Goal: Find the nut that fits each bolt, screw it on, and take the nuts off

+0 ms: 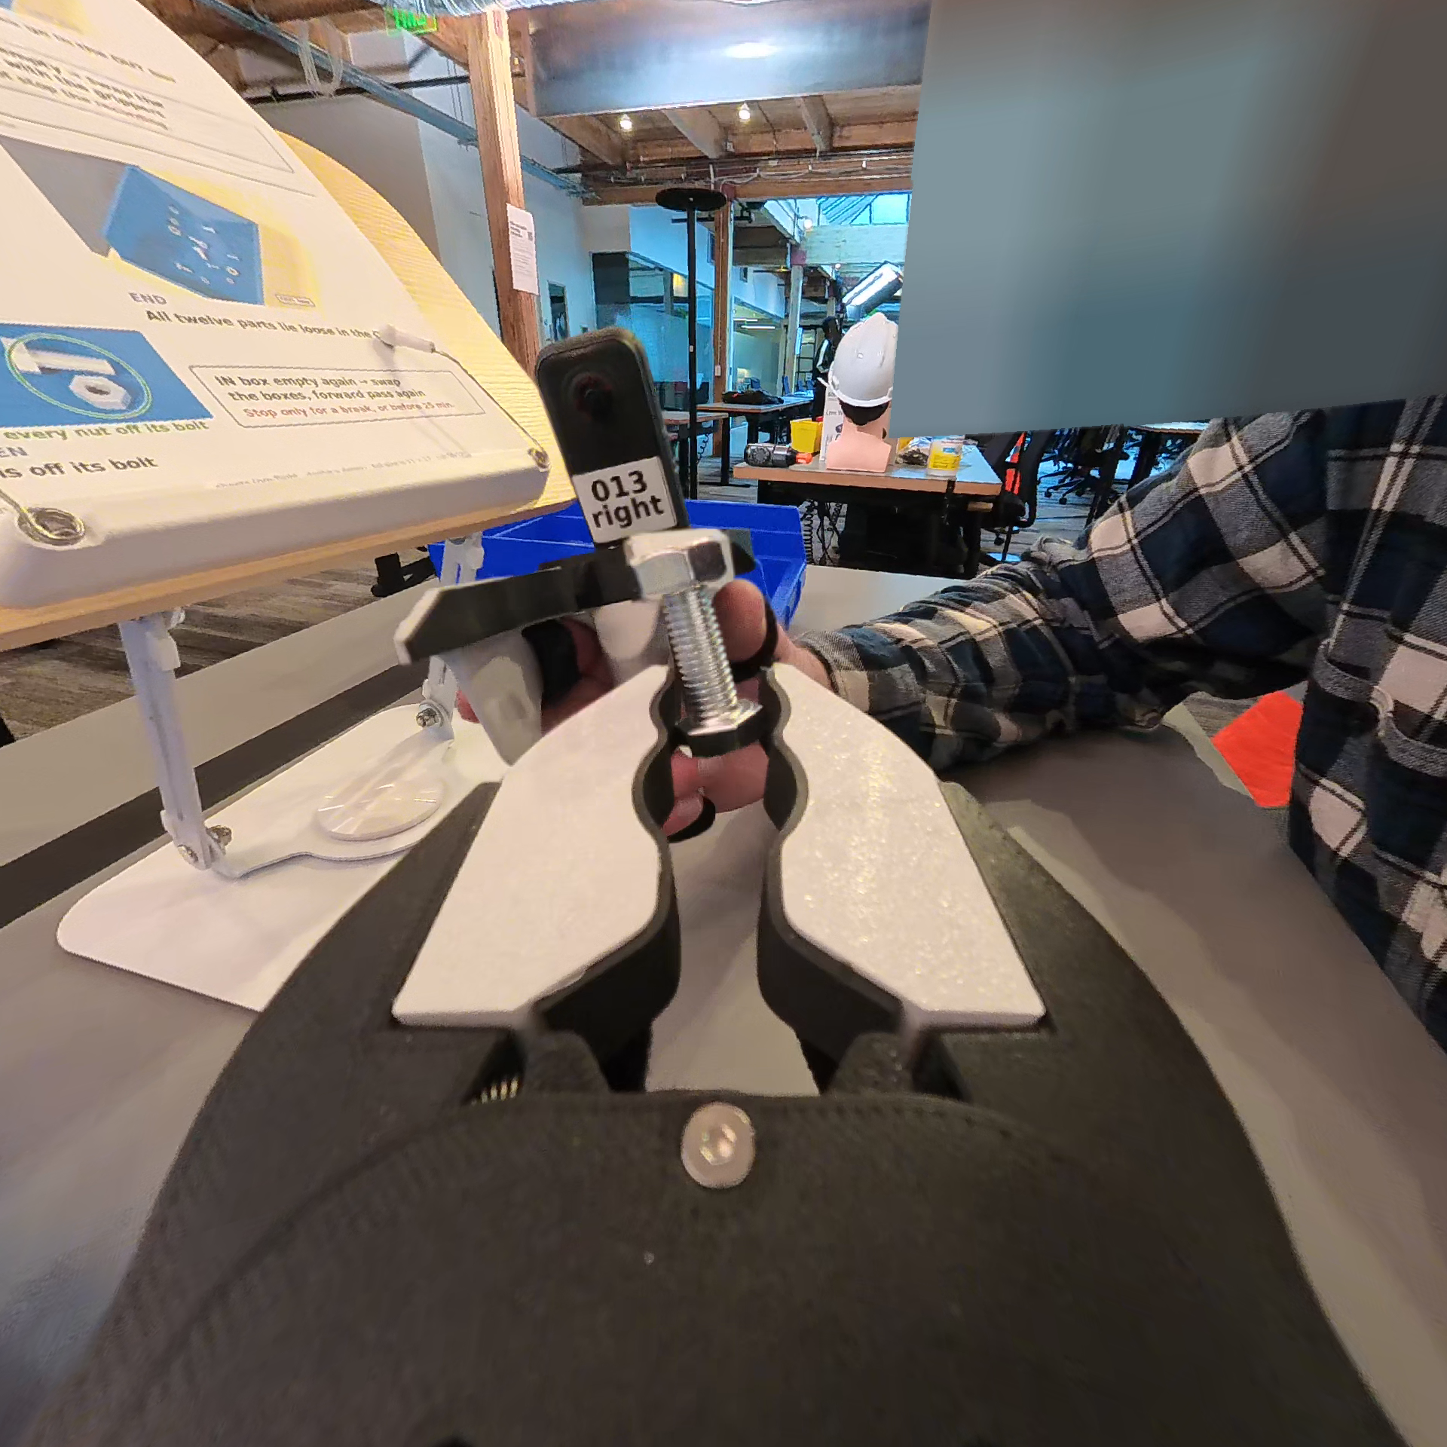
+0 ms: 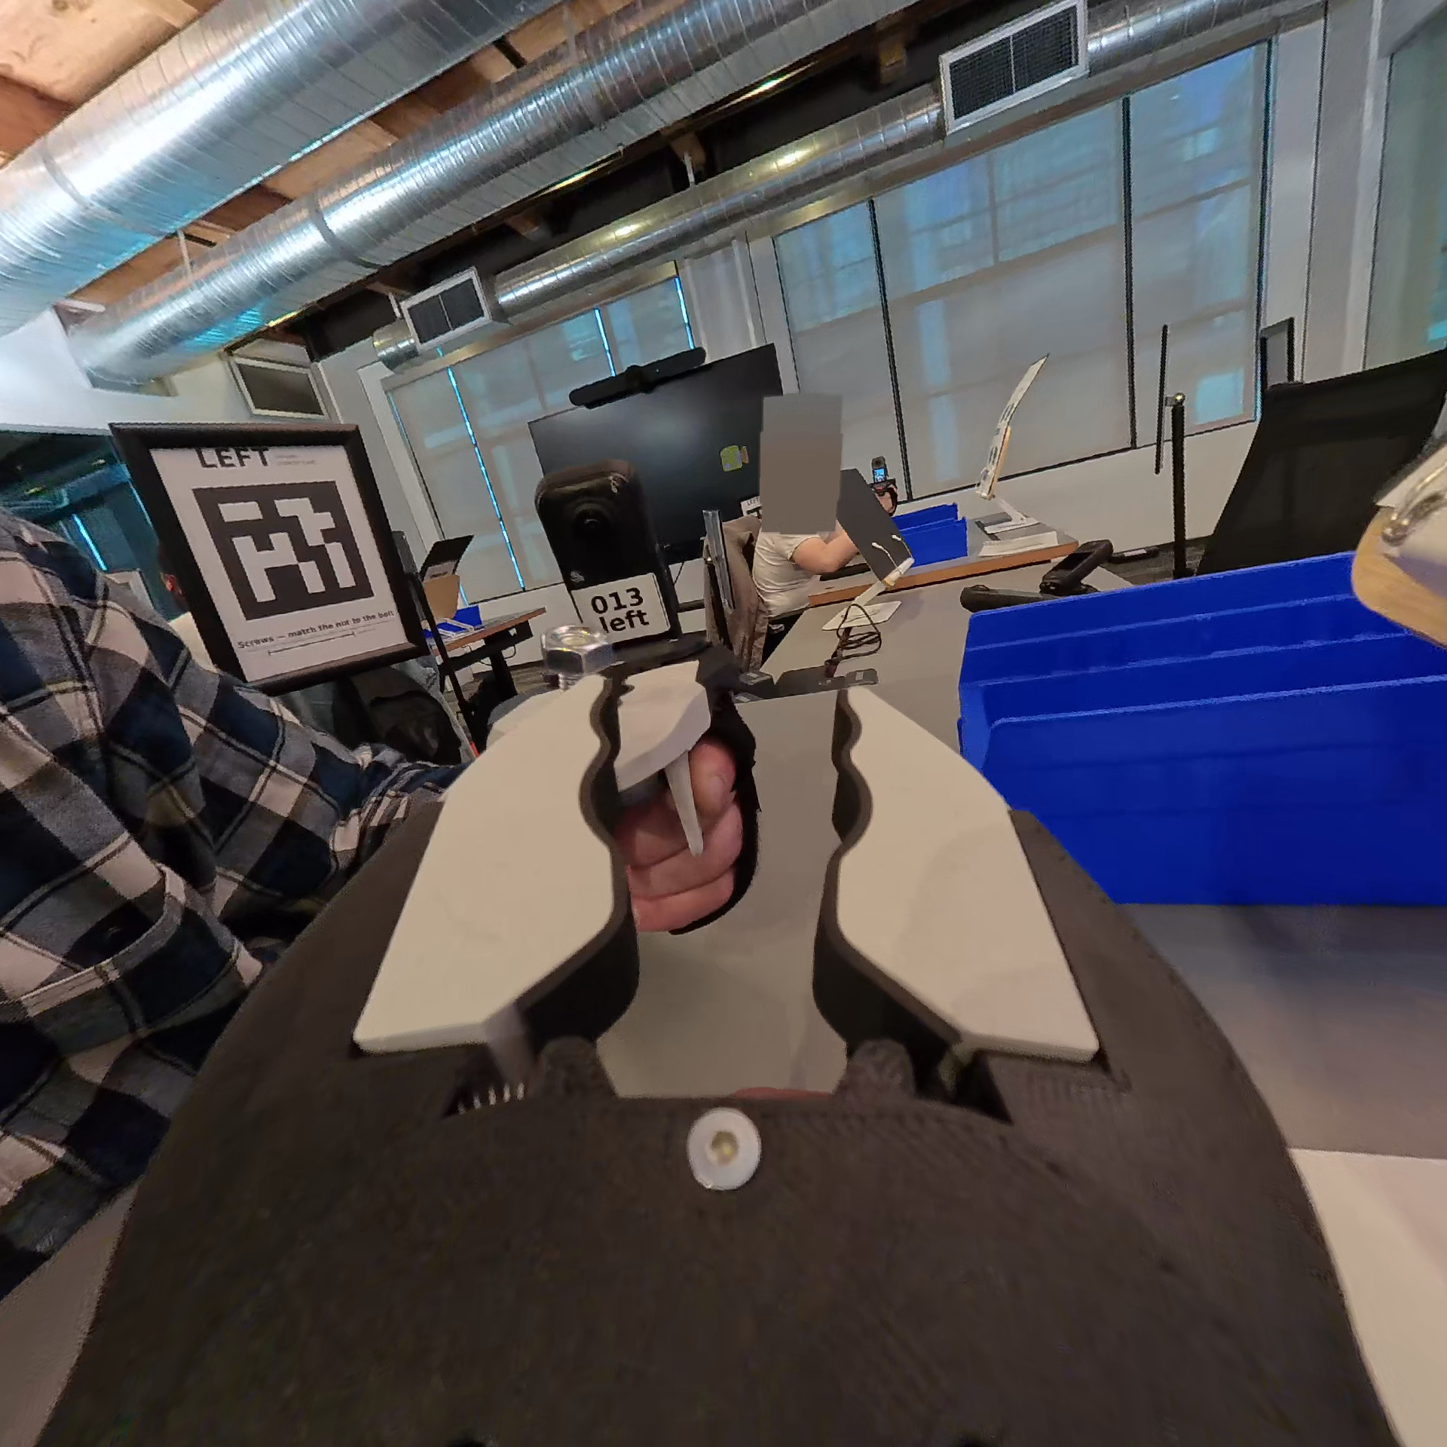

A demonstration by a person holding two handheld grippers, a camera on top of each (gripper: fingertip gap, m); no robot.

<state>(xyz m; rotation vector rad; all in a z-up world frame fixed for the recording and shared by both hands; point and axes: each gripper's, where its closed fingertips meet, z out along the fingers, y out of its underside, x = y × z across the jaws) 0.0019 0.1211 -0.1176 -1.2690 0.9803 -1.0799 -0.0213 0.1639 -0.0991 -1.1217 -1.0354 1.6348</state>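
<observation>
Left claw: the left claw is closed nearly all the way, its two fingertips pressed on a silver nut from either side
Nut: it sits at the lower end of a silver bolt, threaded onto it, and is held in the notch between the black inner edges of the fingers
Bolt: it stands almost upright above the left claw, leaning slightly, hex head at the top; most of the threaded shank is bare between head and nut
Right claw: the right claw stands wide open with nothing between its fingers; through the gap show the left claw's white finger and the hand gripping its handle
Bolt from the right side: the hex head shows just above the right claw's left finger tip; whether that finger touches the bolt I cannot tell, as the shank is hidden behind it
Position of the two claws: they face each other close together, above the grey table
Blue bin: a blue bin stands on the table to the right of the right claw, well apart from the bolt
Sign stand: a white stand carries a tilted instruction board on the table to the left of the left claw
Person: plaid sleeves reach in towards both claws
</observation>
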